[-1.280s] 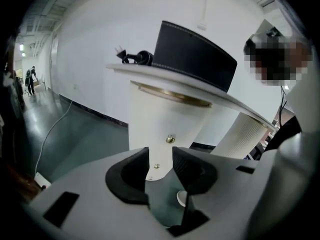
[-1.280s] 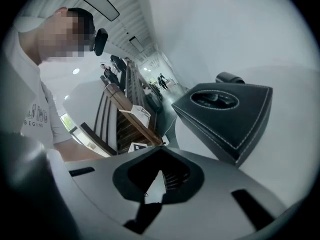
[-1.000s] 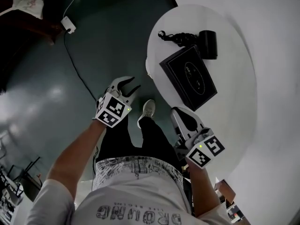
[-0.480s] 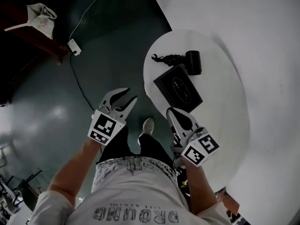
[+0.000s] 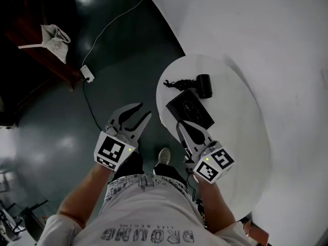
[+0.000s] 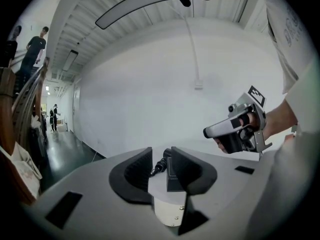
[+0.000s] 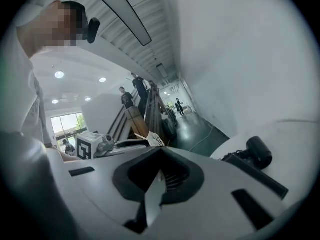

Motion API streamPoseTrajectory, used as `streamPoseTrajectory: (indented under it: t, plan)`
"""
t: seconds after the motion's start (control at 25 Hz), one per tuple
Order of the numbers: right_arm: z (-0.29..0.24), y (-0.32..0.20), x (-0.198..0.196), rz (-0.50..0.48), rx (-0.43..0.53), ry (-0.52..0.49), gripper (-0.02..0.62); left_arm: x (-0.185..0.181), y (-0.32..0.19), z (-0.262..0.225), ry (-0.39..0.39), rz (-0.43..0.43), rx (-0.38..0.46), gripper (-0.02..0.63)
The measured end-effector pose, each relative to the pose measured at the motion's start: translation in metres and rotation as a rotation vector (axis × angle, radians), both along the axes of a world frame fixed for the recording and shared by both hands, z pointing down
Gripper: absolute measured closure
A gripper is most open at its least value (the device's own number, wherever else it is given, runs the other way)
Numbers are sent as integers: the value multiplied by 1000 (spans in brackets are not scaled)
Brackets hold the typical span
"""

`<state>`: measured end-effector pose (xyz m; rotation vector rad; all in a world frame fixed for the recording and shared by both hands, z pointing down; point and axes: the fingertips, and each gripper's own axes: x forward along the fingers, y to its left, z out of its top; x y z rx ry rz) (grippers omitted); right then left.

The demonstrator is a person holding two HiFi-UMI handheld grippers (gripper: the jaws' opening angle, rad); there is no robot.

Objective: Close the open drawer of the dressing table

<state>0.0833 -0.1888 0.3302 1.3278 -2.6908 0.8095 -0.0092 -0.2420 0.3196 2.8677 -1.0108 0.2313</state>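
The dressing table shows as a white oval top (image 5: 241,152) at the right of the head view; no drawer is in any view. On the top lie a flat black box (image 5: 190,109) and a black hair dryer (image 5: 204,85). My left gripper (image 5: 145,110) hangs in the air left of the table edge, over the dark floor. It is open, its jaws have just been closing a little, and nothing is between them (image 6: 161,156). My right gripper (image 5: 180,123) hovers at the table's near edge, just short of the box, with its tips together and nothing held (image 7: 160,151).
A white wall (image 5: 266,29) runs behind the table. A power adapter with its cable (image 5: 87,73) lies on the dark floor. A white bag (image 5: 54,40) rests on dark wooden furniture at the upper left. My shoe (image 5: 164,157) stands below the grippers. People (image 6: 35,46) stand far off.
Both grippers have risen, the left one more. The table and floor look smaller and farther below. The left jaws stand slightly narrower than before.
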Motion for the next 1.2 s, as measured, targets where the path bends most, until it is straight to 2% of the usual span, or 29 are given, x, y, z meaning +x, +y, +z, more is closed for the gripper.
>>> streamPoseTrajectory:
  t: [0.4, 0.72, 1.2]
  plan:
    - [-34, -10, -8, -13, 82, -22, 588, 0, -3, -60, 42, -14, 106, 500]
    - [-63, -18, 2, -11, 128, -33, 586, 5, -7, -74, 39, -22, 116, 541]
    - [-76, -23, 5, -17, 163, -47, 588, 8, -5, -89, 62, -15, 133, 568]
